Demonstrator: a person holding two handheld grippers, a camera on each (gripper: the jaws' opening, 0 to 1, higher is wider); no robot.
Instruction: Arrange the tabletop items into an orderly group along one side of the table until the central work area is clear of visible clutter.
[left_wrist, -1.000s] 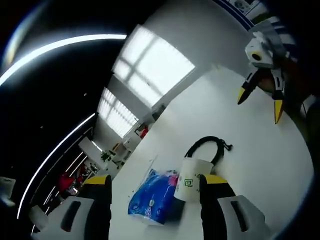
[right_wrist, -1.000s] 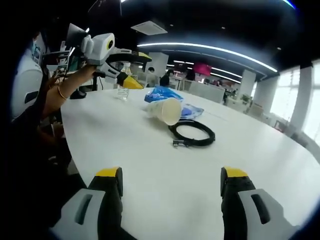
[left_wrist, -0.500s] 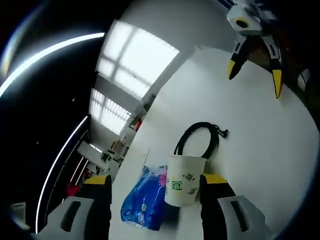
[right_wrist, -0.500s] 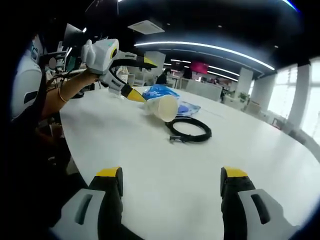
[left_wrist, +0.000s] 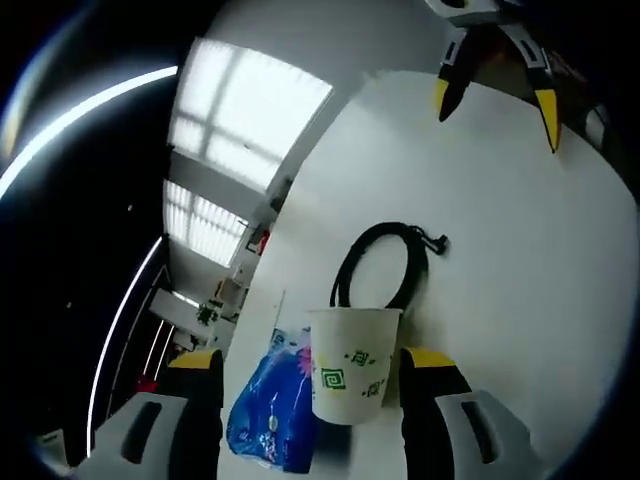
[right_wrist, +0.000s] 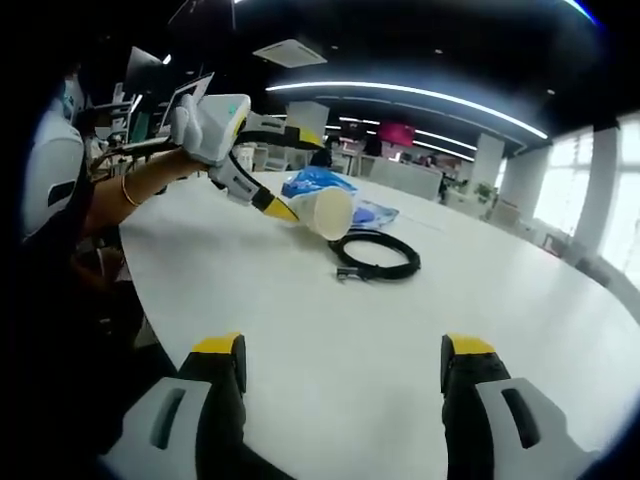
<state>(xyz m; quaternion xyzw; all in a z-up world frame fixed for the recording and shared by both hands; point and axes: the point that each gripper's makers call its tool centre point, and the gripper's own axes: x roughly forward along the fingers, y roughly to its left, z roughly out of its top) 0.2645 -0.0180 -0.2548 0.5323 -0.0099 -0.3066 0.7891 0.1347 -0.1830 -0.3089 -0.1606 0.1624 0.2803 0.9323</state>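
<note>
So the paper cup (left_wrist: 349, 362) is lying on its side on the white table (left_wrist: 520, 260), sitting right between the left gripper (left_wrist: 310, 375) jaws, which are spread wide either side of it and not touching it as far as I can tell. Its rim end faces away from the fingers, toward the coiled black cable (left_wrist: 382, 268) just beyond. The blue plastic bag (left_wrist: 268, 410) is tucked against the cup on the side of the left-hand finger, partly behind it.

From the right gripper view you can see the same thing from across the table: left gripper (right_wrist: 285, 170) coming down over the cup (right_wrist: 325, 211), one yellow tip just beside the cup wall, bag (right_wrist: 318, 184) behind, cable (right_wrist: 377, 258) a little nearer. The right gripper (right_wrist: 340, 365) is parked well back over bare table, jaws released and nothing in them.

Handling-wise, my guess is this cup is super light and thin-walled, so it'll crush or pop out if you clamp hard. It can also roll since it's on its side. I'd pinch across the body near the stiffer rim, gently. The bag looks soft and crinkly, probably slides easily, so watch it doesn't get dragged along. The cable is floppy and needs a grab through the loop
</note>
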